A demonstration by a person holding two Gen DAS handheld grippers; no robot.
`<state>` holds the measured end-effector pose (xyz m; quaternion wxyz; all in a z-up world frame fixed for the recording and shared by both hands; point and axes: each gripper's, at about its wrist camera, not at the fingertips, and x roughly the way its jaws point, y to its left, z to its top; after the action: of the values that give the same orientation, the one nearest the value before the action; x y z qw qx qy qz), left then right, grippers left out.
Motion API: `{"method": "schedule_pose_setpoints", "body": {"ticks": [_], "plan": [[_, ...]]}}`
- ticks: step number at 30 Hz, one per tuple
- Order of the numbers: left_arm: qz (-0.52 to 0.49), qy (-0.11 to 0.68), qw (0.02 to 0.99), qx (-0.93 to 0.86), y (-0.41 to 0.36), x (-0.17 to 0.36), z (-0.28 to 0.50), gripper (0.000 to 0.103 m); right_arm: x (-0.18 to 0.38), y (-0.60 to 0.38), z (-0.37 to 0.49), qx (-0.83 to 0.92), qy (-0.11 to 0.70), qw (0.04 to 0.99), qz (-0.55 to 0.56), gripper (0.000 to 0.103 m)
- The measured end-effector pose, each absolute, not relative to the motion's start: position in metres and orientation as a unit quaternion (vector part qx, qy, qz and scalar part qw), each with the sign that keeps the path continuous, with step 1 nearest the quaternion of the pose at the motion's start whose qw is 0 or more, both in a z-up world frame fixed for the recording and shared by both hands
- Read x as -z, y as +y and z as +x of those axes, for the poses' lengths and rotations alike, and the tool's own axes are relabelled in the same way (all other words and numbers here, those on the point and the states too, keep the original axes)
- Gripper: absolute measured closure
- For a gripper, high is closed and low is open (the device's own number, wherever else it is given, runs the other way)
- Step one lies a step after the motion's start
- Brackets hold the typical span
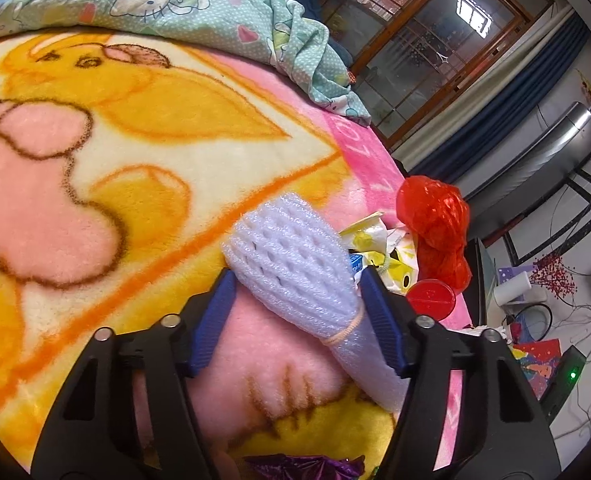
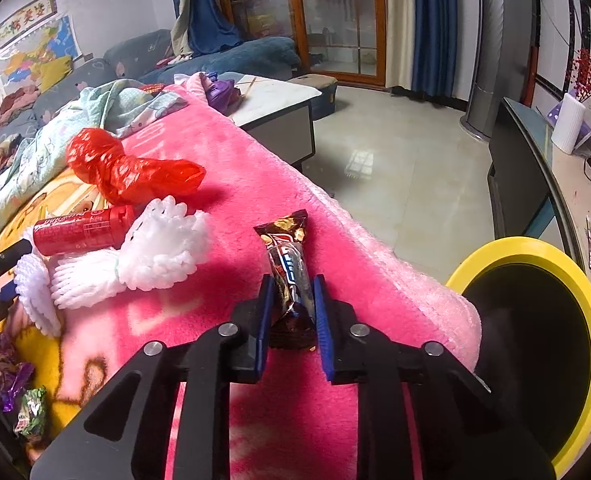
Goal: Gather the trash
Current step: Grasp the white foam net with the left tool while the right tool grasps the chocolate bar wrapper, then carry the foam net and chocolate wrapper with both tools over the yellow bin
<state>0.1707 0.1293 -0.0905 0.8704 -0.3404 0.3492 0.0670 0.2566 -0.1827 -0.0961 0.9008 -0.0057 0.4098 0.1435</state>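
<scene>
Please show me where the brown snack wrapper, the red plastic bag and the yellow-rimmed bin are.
brown snack wrapper [image 2: 289, 264]: right wrist view, on its middle, above the gripper fingers.
red plastic bag [image 2: 131, 170]: right wrist view, on its crumpled middle.
yellow-rimmed bin [image 2: 535, 250]: right wrist view, on the top of its yellow rim.

Far left in the right wrist view, a framed scroll on the wall bears large red Chinese characters, too blurred to read with certainty. The pink blanket border shows pale letters, possibly "LOVE". Print on the red can and snack wrapper stays illegible.
</scene>
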Motion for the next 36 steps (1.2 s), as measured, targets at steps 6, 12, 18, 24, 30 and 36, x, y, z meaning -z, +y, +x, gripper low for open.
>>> {"method": "schedule_pose_setpoints", "body": {"ticks": [6,12,18,24,30,36], "plan": [[-0.368,0.348,0.86,-0.057,0.138,0.093,0.164,0.066,0.096,-0.187,0.247,-0.152,0.409,0.9,-0.013,0.084],[-0.387,0.346,0.854,-0.04,0.141,0.092,0.159,0.08,0.096,-0.189,0.234,-0.16,0.412,0.897,-0.018,0.084],[-0.392,0.326,0.86,-0.028,0.141,0.078,0.15,0.082,0.095,-0.192,0.224,-0.172,0.421,0.89,-0.013,0.084],[-0.373,0.297,0.879,-0.028,0.141,0.055,0.139,0.082,0.091,-0.189,0.211,-0.189,0.427,0.884,-0.016,0.084],[-0.346,0.275,0.897,-0.02,0.129,0.034,0.132,0.082,0.087,-0.185,0.19,-0.227,0.435,0.871,-0.021,0.085],[-0.308,0.259,0.915,-0.003,0.105,0.014,0.128,0.082,0.07,-0.186,0.174,-0.259,0.428,0.866,-0.01,0.085]]}}
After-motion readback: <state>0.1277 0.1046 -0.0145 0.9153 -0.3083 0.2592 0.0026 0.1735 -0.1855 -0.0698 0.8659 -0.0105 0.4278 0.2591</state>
